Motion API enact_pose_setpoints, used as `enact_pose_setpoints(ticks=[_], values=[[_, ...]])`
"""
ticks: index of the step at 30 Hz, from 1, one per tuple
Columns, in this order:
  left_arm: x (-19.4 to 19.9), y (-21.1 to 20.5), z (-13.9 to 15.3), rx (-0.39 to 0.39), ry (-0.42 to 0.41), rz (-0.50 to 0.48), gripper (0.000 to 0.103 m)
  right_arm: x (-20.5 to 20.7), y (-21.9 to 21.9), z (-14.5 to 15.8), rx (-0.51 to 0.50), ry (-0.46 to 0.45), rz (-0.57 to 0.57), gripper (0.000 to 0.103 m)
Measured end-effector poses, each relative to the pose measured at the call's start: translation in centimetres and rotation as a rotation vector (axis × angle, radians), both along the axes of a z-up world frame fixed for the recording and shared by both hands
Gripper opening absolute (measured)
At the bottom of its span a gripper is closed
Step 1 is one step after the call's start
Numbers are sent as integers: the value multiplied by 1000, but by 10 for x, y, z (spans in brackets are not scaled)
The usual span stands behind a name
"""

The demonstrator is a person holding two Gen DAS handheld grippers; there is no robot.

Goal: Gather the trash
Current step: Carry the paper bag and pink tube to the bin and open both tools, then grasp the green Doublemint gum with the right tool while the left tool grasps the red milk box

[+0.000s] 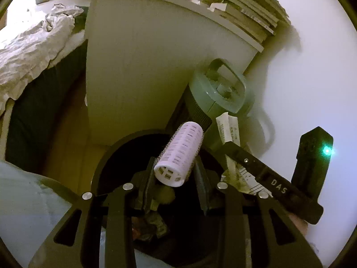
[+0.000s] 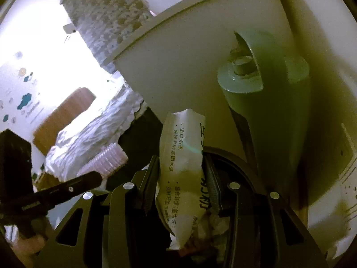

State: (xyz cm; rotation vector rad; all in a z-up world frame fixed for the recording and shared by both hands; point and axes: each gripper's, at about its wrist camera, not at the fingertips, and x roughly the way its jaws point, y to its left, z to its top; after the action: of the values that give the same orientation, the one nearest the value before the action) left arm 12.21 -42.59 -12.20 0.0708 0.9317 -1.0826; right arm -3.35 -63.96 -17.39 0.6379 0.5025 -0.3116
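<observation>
My left gripper [image 1: 174, 167] is shut on a pale pink hair roller [image 1: 181, 154], held over the round black trash bin [image 1: 107, 156] with dark trash inside. My right gripper [image 2: 181, 167] is shut on a white printed sachet wrapper [image 2: 181, 156], above the same bin's rim [image 2: 241, 163]. In the left wrist view the right gripper's black body and the wrapper [image 1: 227, 129] show at right. In the right wrist view the roller [image 2: 107, 158] and the left gripper's body show at lower left.
A white cabinet side [image 1: 138, 67] stands behind the bin, with stacked books [image 1: 245, 6] on top. A green cylindrical appliance [image 1: 221, 91] stands beside the bin against the white wall. A bed with crumpled white bedding [image 1: 29, 51] lies to the left.
</observation>
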Motion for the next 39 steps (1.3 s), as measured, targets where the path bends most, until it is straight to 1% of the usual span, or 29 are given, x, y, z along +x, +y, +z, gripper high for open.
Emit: enact_pose_setpoints(ticks=[8, 10, 11, 12, 13, 14, 19, 23, 26, 28, 29, 30, 32, 33, 36, 37, 38, 39], values=[[2, -7, -4, 6, 3, -7, 35, 5, -5, 0, 17, -10, -5, 42], [2, -6, -3, 5, -1, -3, 40, 2, -4, 0, 26, -10, -8, 44], [2, -6, -3, 5, -5, 1, 55, 3, -5, -1, 28, -8, -10, 53], [1, -4, -1, 5, -14, 10, 75, 2, -5, -1, 28, -11, -15, 59], [-1, -1, 2, -1, -29, 19, 82, 0, -5, -1, 31, -19, -26, 68], [-3, 2, 5, -11, -45, 24, 84, -1, -5, -1, 35, -26, -33, 70], [-13, 17, 21, -19, -74, 27, 84, -1, -5, -3, 41, -29, -40, 70], [-25, 48, 39, -35, -90, 51, 84, 1, 1, -5, 45, -22, -30, 70], [-35, 80, 51, -38, -108, 72, 84, 5, 11, -6, 38, -10, -3, 70], [-40, 111, 58, -38, -122, 100, 84, 8, 22, -7, 24, 1, 28, 70], [-41, 127, 60, -36, -126, 120, 86, 9, 27, -7, 16, 4, 40, 70], [-41, 143, 61, -31, -128, 139, 90, 10, 33, -6, 8, 9, 55, 70], [-42, 183, 62, -25, -139, 180, 90, 11, 51, -4, -18, 17, 99, 70], [-42, 198, 61, -10, -147, 193, 90, 11, 57, -2, -24, 16, 118, 70], [-39, 247, 47, 86, -179, 193, 90, 7, 83, 5, -25, -3, 217, 70], [-38, 257, 42, 114, -187, 181, 90, 5, 96, 9, -21, -15, 278, 74], [-36, 268, 35, 154, -202, 164, 90, 4, 106, 12, -16, -28, 322, 76], [-35, 273, 31, 172, -211, 151, 90, 4, 119, 17, -11, -38, 380, 76]])
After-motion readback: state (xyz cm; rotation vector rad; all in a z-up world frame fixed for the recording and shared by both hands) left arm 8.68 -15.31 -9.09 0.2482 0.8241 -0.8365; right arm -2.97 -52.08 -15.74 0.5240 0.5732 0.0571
